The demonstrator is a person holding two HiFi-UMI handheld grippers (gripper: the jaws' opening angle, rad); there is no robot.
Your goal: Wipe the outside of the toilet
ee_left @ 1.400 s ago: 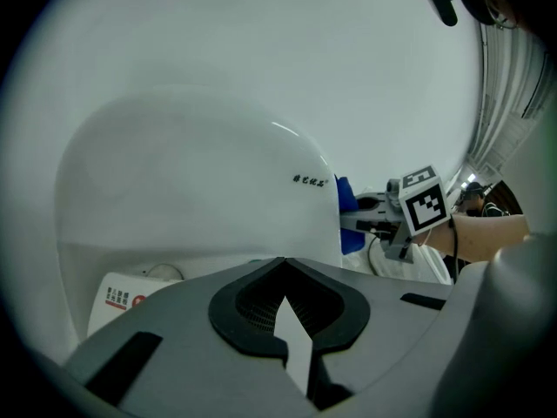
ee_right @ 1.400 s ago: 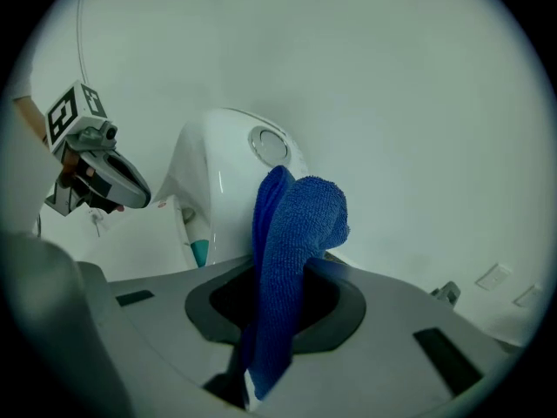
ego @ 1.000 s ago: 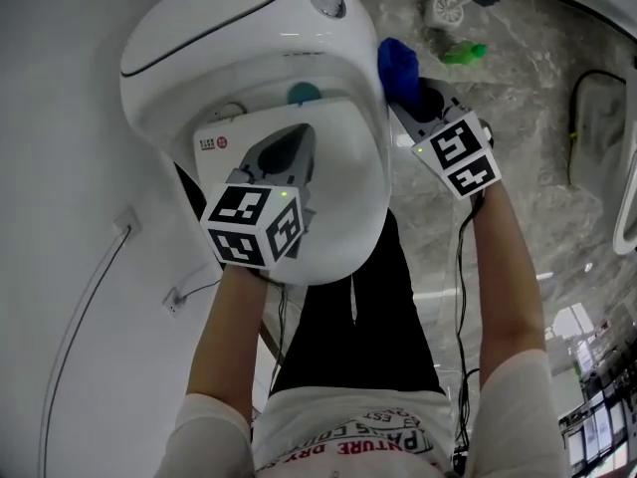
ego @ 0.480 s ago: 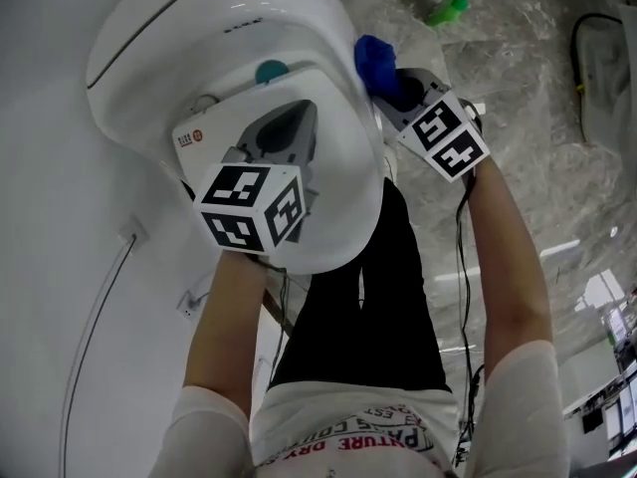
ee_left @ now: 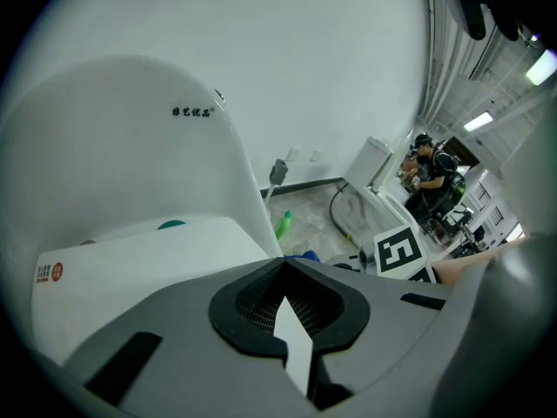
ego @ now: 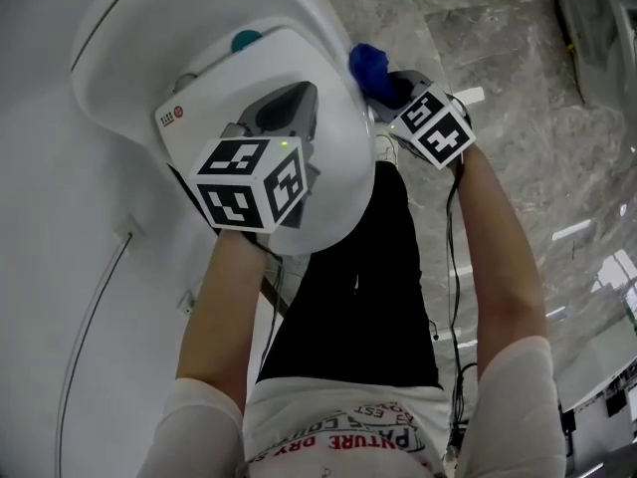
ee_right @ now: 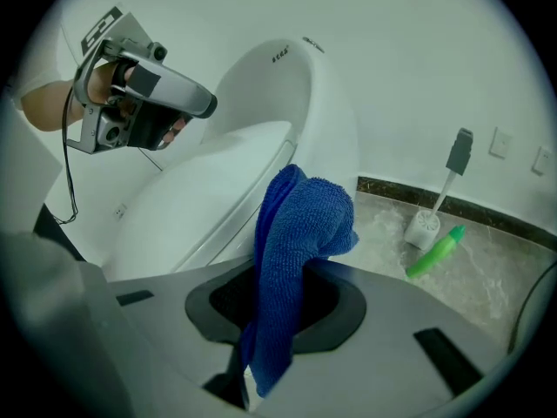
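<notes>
Nearest us, the shirt carries red print, seen upside down, of which we read only "PATURE". Past it, the left gripper hovers over the toilet lid. Its jaws are drawn together to a sliver and hold nothing. The right gripper has its jaws clamped on the blue cloth, which stands up from them beside the bowl's right flank. We cannot tell whether it touches.

The toilet's long axis runs away from us toward the wall, and its outer side lies just left of the right jaws. We judge the right hand to be the nearer one, with a short push leftward bringing cloth to porcelain.

A lid sticker shows a red round mark. Small dark characters on the tank are too small to read. Farther off, a green bottle and a toilet brush are on the floor.
</notes>
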